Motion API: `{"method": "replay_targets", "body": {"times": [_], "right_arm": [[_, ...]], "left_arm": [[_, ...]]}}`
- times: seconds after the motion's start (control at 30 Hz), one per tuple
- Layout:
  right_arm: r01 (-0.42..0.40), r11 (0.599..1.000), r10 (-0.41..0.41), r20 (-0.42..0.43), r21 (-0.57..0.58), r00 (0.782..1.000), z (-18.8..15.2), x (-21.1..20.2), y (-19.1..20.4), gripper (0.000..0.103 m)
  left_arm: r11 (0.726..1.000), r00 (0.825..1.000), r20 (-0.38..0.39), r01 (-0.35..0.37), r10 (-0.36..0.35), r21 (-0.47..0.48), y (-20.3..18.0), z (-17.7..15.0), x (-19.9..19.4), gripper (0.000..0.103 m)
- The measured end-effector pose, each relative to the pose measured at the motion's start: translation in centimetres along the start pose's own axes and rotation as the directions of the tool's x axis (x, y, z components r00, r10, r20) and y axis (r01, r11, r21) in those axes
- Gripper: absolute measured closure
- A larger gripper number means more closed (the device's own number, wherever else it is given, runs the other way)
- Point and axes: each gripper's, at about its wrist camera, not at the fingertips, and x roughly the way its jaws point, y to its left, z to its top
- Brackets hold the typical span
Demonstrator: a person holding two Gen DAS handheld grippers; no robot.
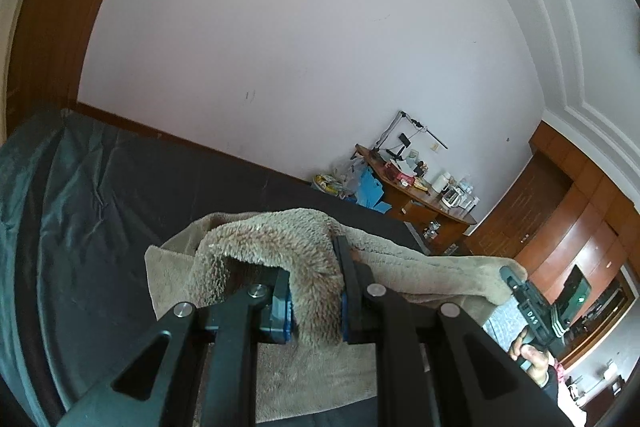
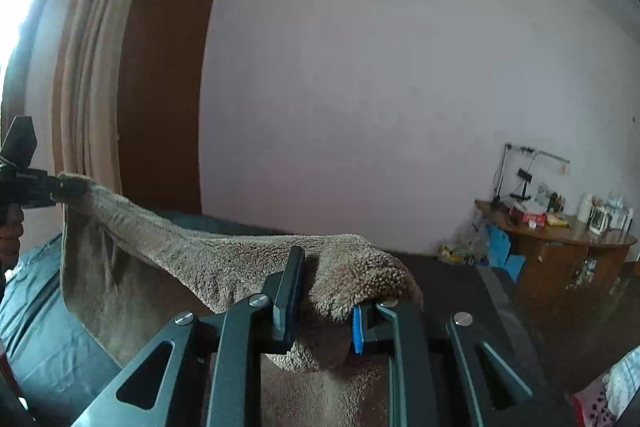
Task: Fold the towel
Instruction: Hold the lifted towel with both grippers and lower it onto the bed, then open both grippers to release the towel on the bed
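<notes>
A fluffy beige towel (image 1: 276, 239) is held up over a dark bed, stretched between both grippers. My left gripper (image 1: 316, 301) is shut on one corner, pile bulging over its blue-padded fingers. The right gripper (image 1: 516, 281) shows at the far right of the left wrist view, gripping the other end. In the right wrist view my right gripper (image 2: 324, 303) is shut on a towel (image 2: 208, 259) corner, and the left gripper (image 2: 68, 187) clamps the far corner at the left edge. The towel's lower part hangs down to the bed.
The dark bed cover (image 1: 120, 227) lies below, with a teal sheet (image 2: 44, 339) at the left. A cluttered wooden desk (image 2: 560, 239) stands by the white wall at right. A brown door (image 2: 164, 99) and a beige curtain (image 2: 88, 67) are behind.
</notes>
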Motion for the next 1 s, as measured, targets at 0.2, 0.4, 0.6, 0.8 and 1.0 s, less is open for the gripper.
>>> {"method": "replay_targets", "body": {"times": [0.2,0.4,0.6,0.8,1.0], "right_arm": [[-0.015,1.0,0.014,-0.114,-0.01,0.993,-3.7,2.2,-0.1,0.082],[-0.008,1.0,0.009,-0.15,0.008,0.989,-4.3,3.9,-0.1,0.082],[0.028,0.999,-0.023,-0.138,0.033,0.99,-2.5,6.8,-1.2,0.082],[0.066,0.993,-0.052,-0.138,0.101,0.989,0.0,12.8,-3.9,0.082],[0.077,0.99,-0.044,-0.256,0.119,0.966,-1.1,20.0,-4.7,0.082]], "left_arm": [[1.0,0.997,-0.066,-0.03,0.03,0.008,1.7,-2.5,2.1,0.085],[0.998,0.992,-0.119,-0.048,0.043,-0.037,3.5,-2.2,5.1,0.085],[0.997,0.992,-0.108,-0.065,0.061,-0.035,3.4,1.1,7.9,0.085],[0.994,0.993,-0.081,-0.088,0.083,-0.069,4.0,4.5,11.7,0.084],[0.972,0.983,-0.141,-0.144,0.119,-0.183,7.4,5.1,17.4,0.085]]}}
